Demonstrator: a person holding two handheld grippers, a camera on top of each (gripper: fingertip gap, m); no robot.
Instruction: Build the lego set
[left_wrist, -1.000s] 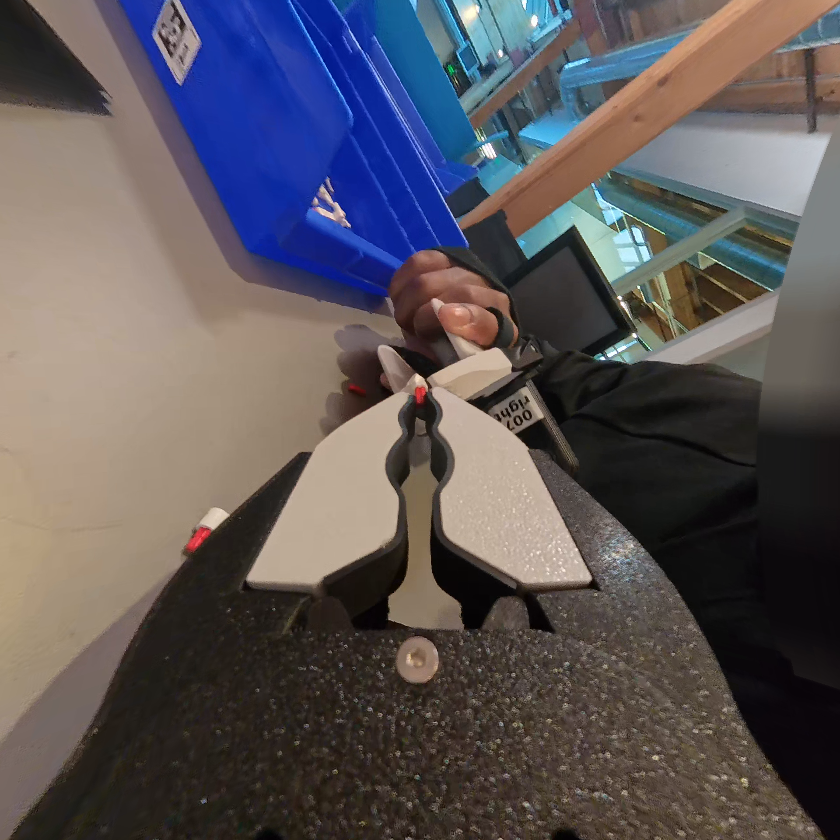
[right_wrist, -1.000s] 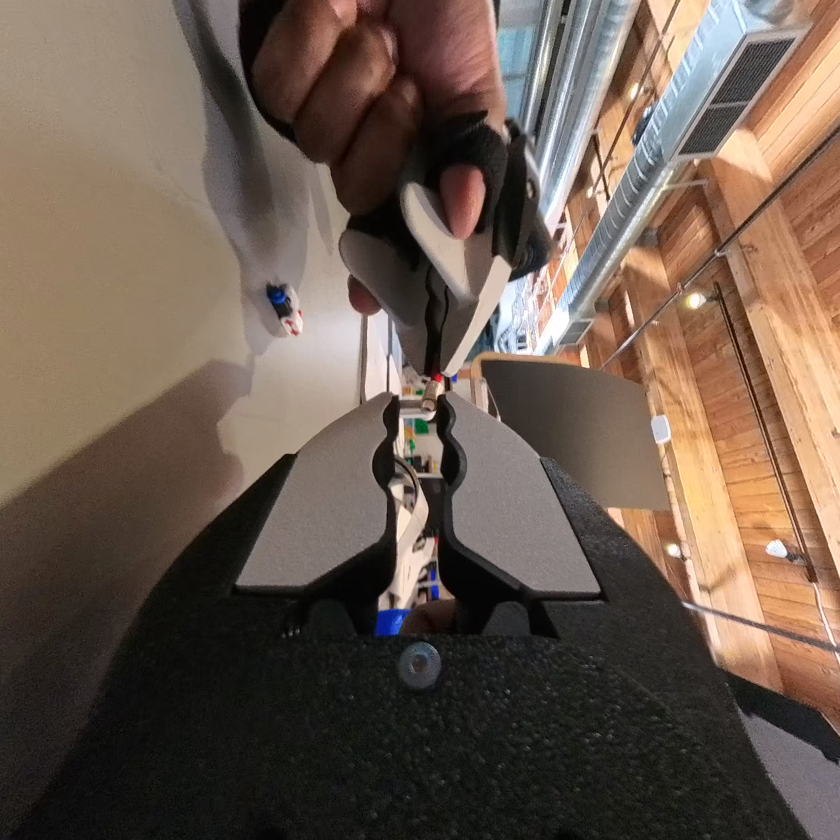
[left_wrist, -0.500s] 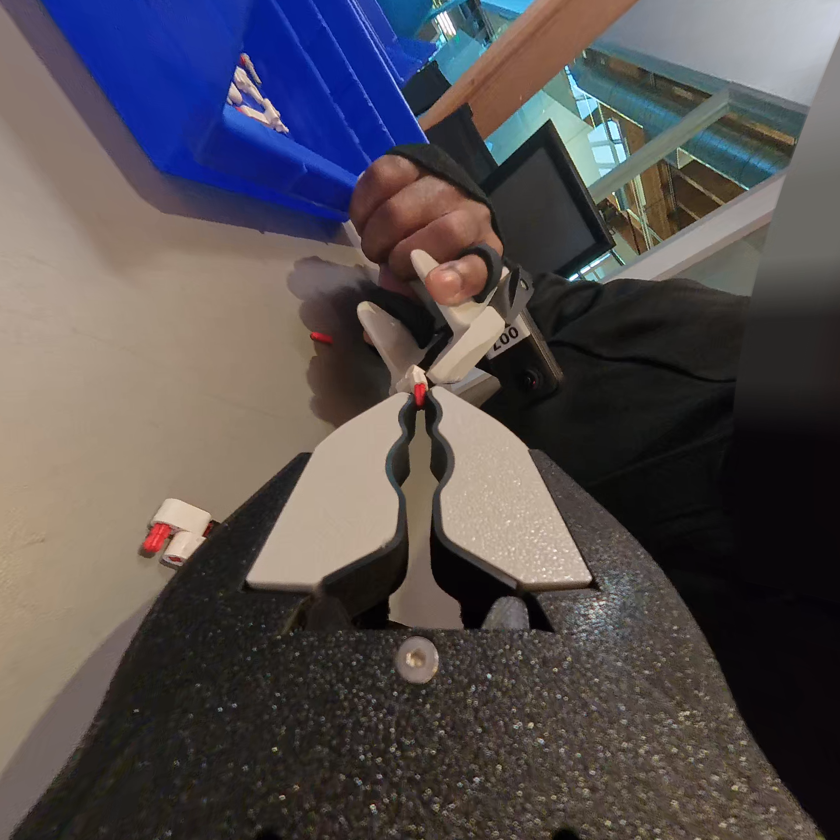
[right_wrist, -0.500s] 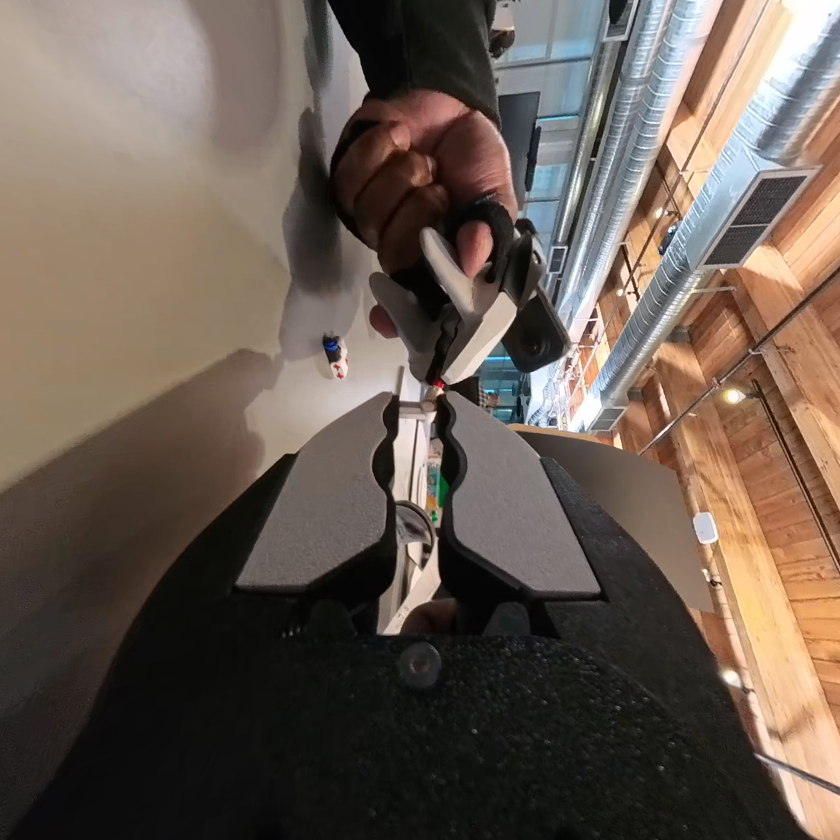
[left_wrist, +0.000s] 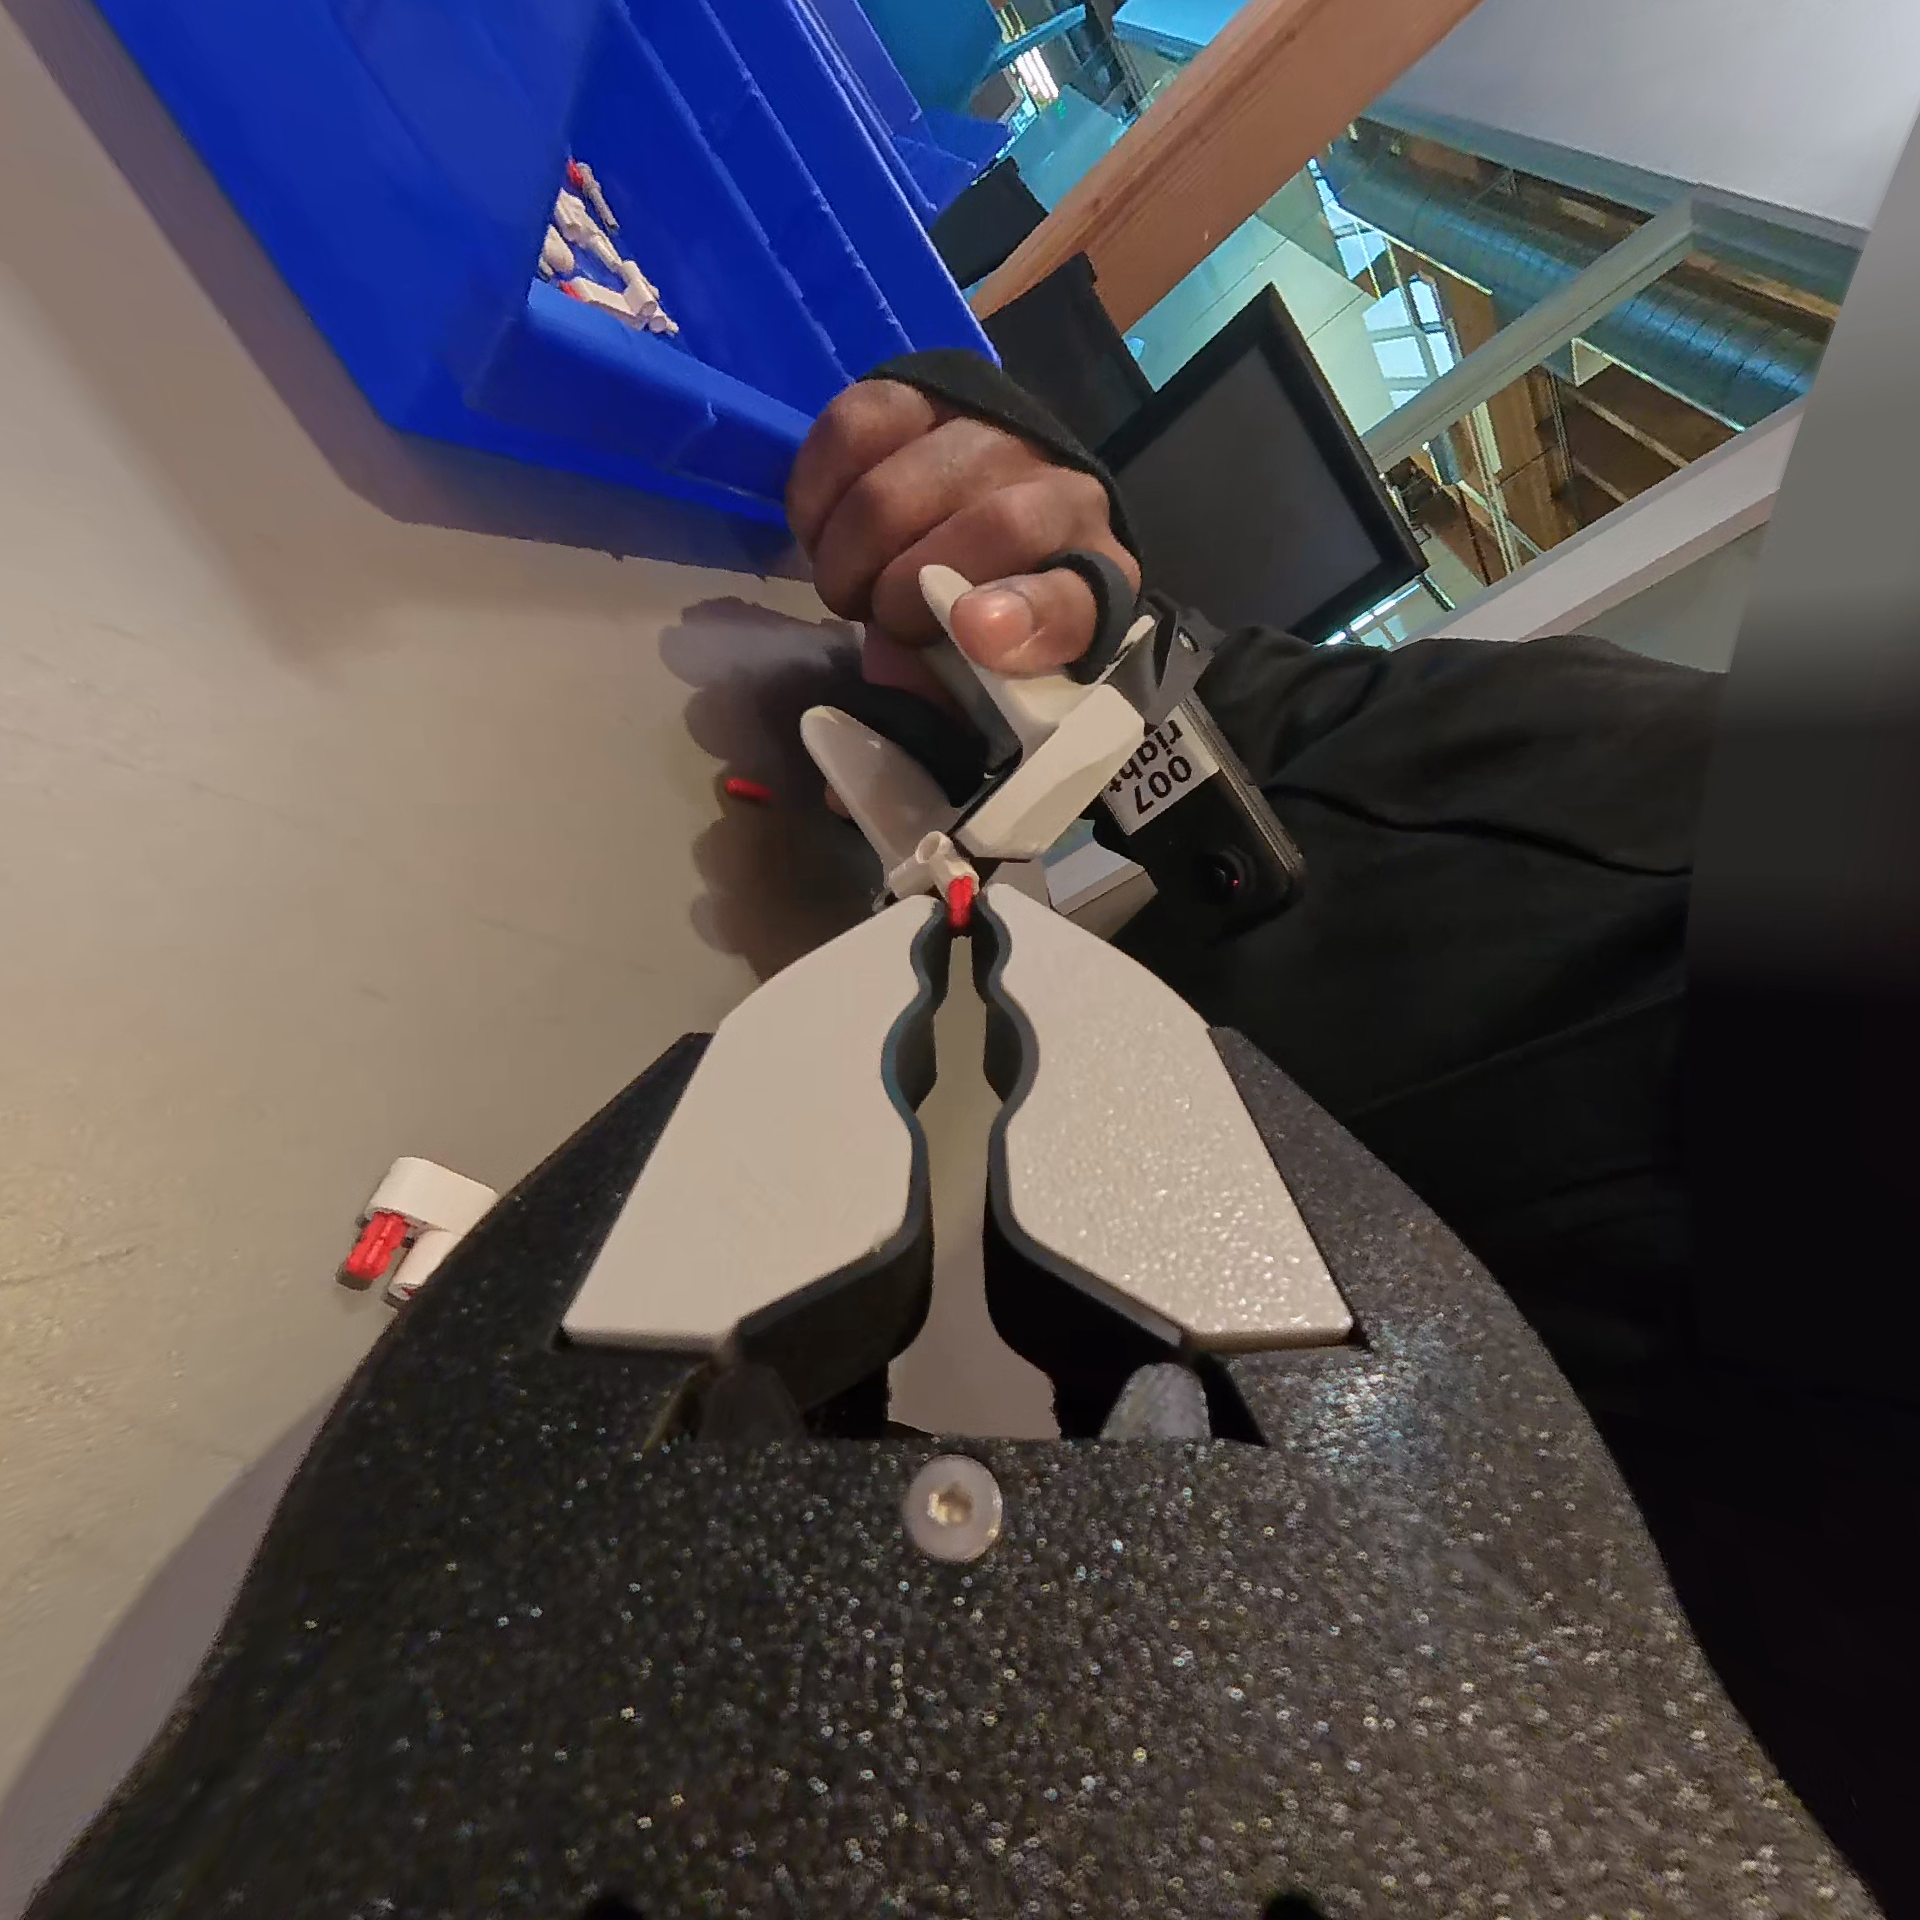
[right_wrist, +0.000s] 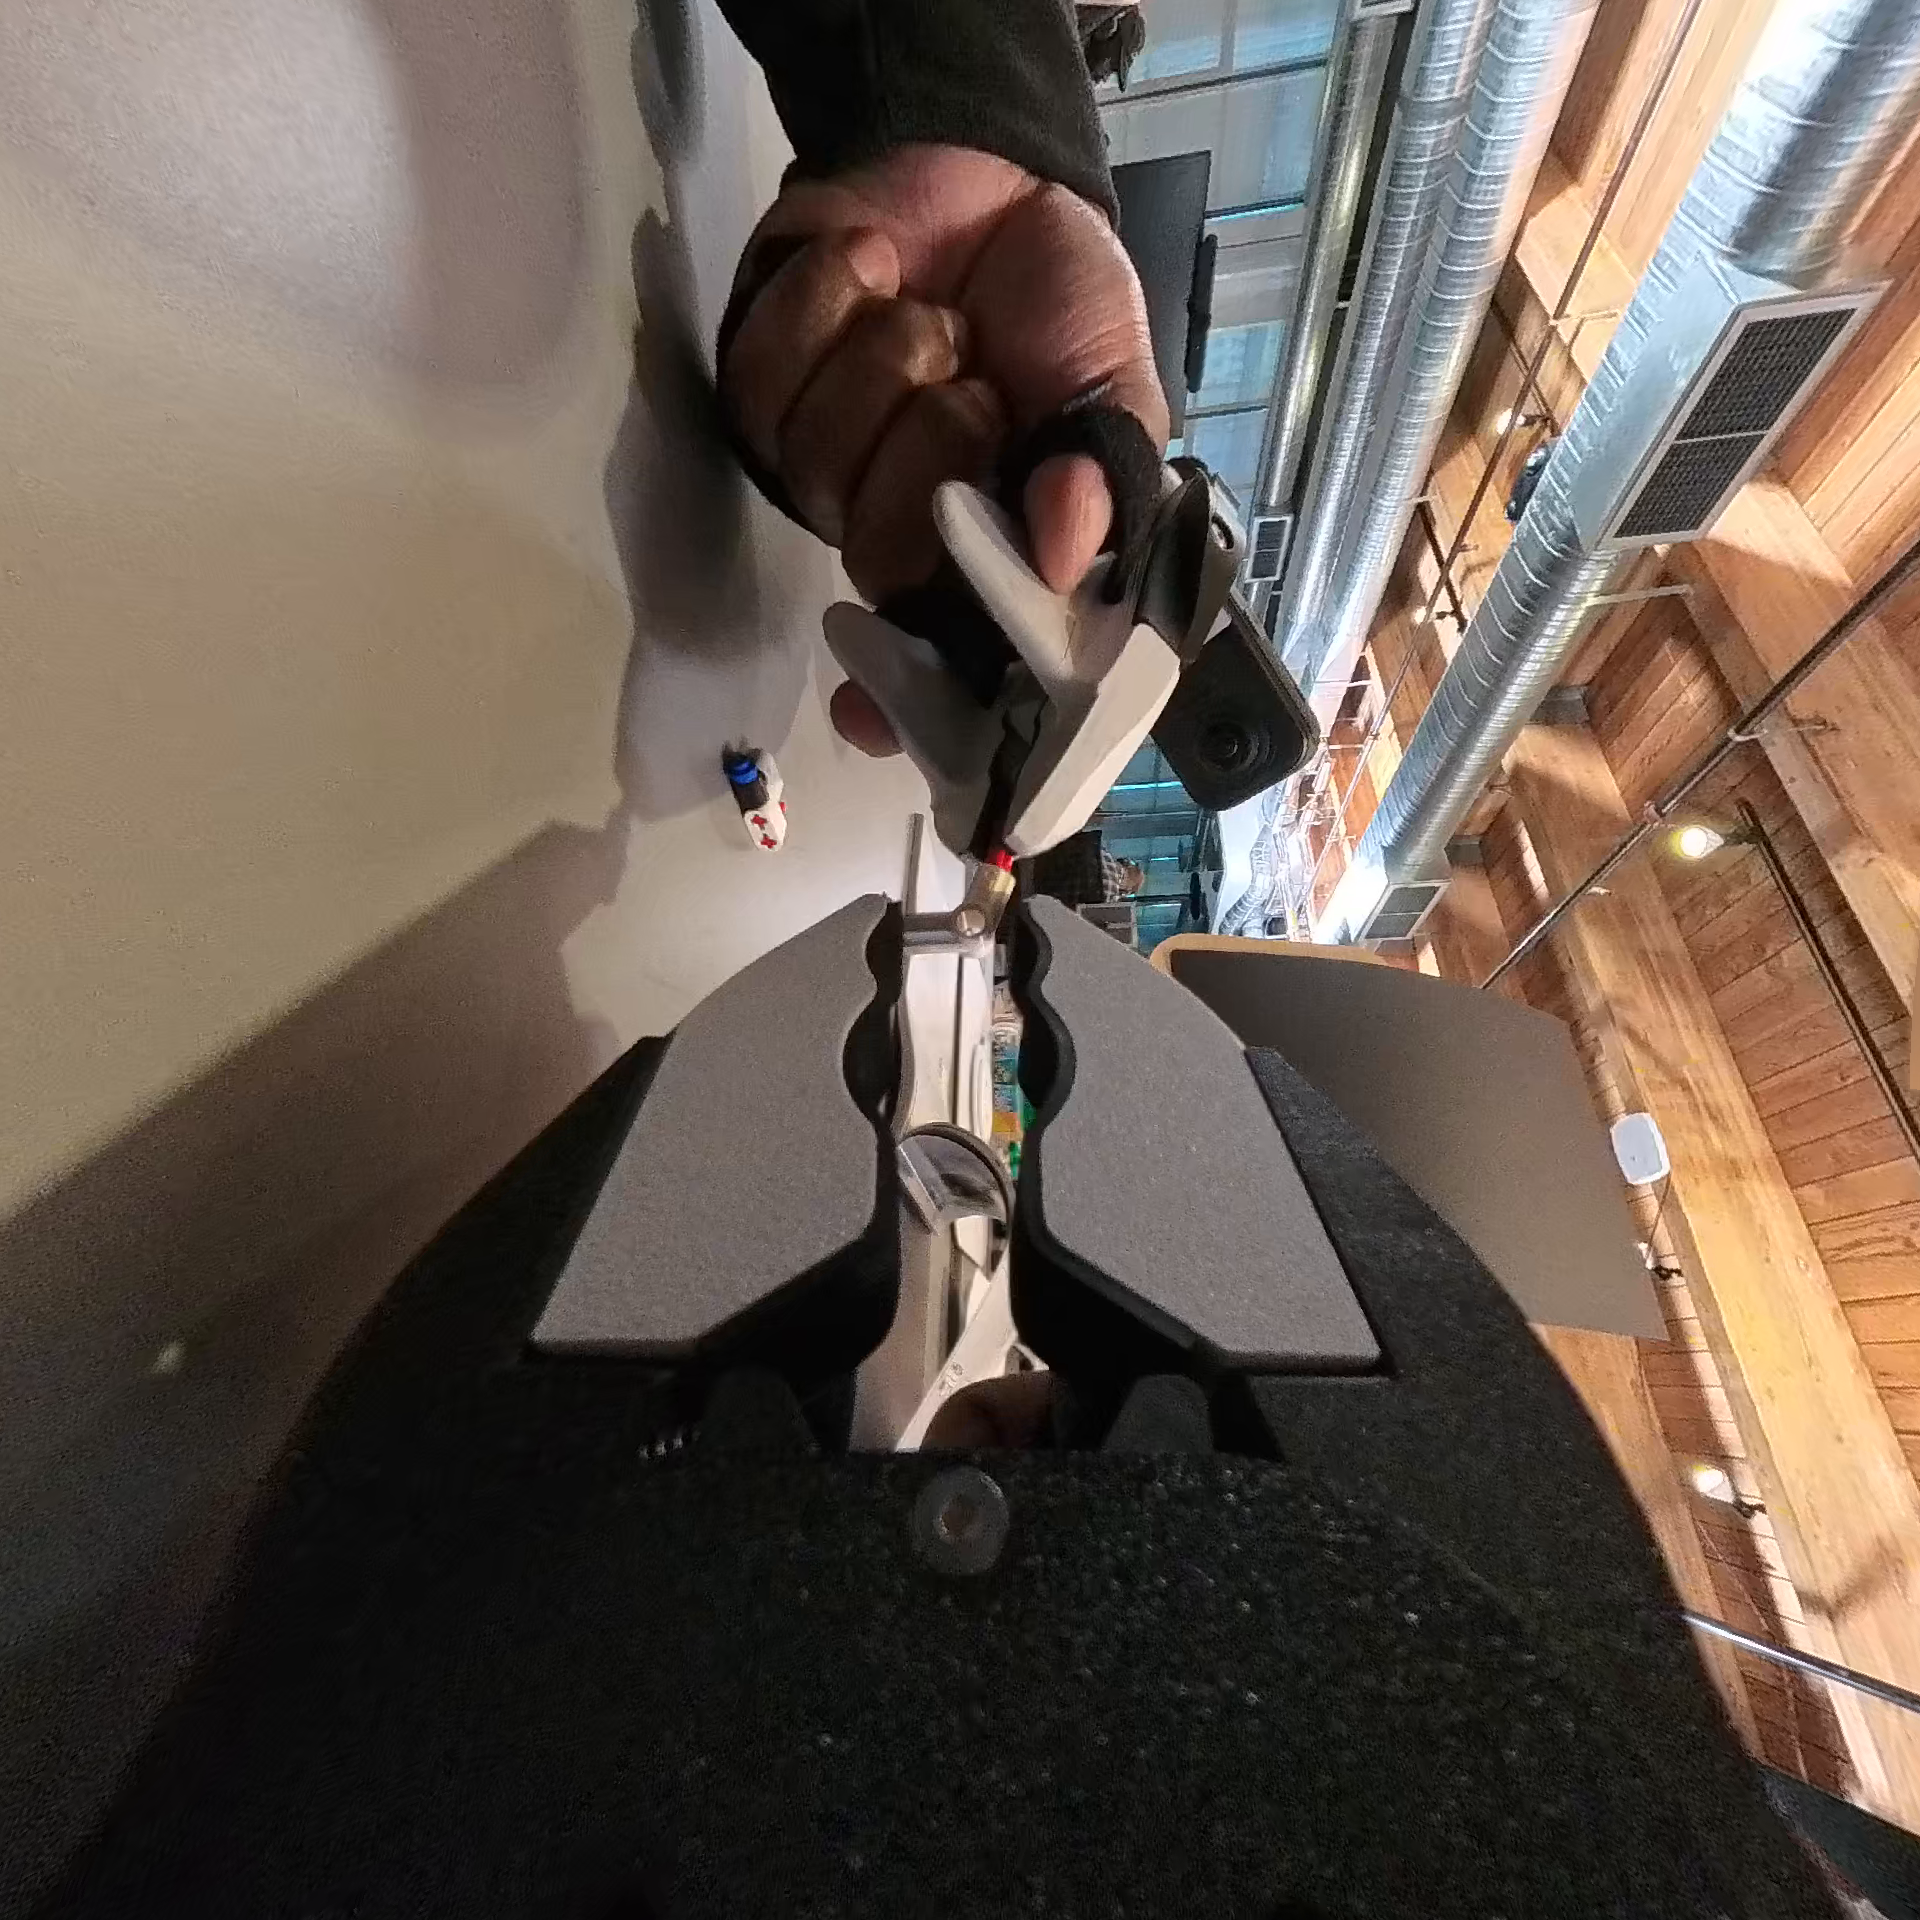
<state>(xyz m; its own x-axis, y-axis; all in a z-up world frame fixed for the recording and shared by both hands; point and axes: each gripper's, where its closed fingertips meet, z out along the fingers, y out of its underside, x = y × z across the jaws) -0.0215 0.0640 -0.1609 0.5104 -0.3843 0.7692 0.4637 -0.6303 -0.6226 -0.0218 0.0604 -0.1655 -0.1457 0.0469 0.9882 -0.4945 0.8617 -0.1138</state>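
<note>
Two hand-held grippers meet tip to tip above a beige tabletop (left_wrist: 260, 727). The left gripper (left_wrist: 956, 916) has its grey fingers drawn close, and their dark pads pinch a short red plastic pin (left_wrist: 958, 902), whose long axis continues the line of the fingers. The pin's free end enters one sleeve of a small white plastic angled connector (left_wrist: 928, 858), which lies directly ahead of the left tips and at the very tips of the right gripper (right_wrist: 956, 930). In the right wrist view the connector's other arm runs crosswise between the right fingers. Its left end meets the left pad, while a sliver of background shows between its knuckle and the right pad, so the jaws stand narrowly parted about the part without a plain clamp. Both grippers are equally near the connector. The left one approaches along the pin and the right one from the opposite side, at a slant to it. The right hand (left_wrist: 935, 520) and left hand (right_wrist: 935, 364) each grip a handle in a closed fist with the thumb on the trigger. A loose red pin (left_wrist: 748, 790), a white block with red pin (left_wrist: 416, 1226), a blue-ended white piece (right_wrist: 756, 795) and a blue plastic bin (left_wrist: 416, 260) holding white parts lie apart on the table.
</note>
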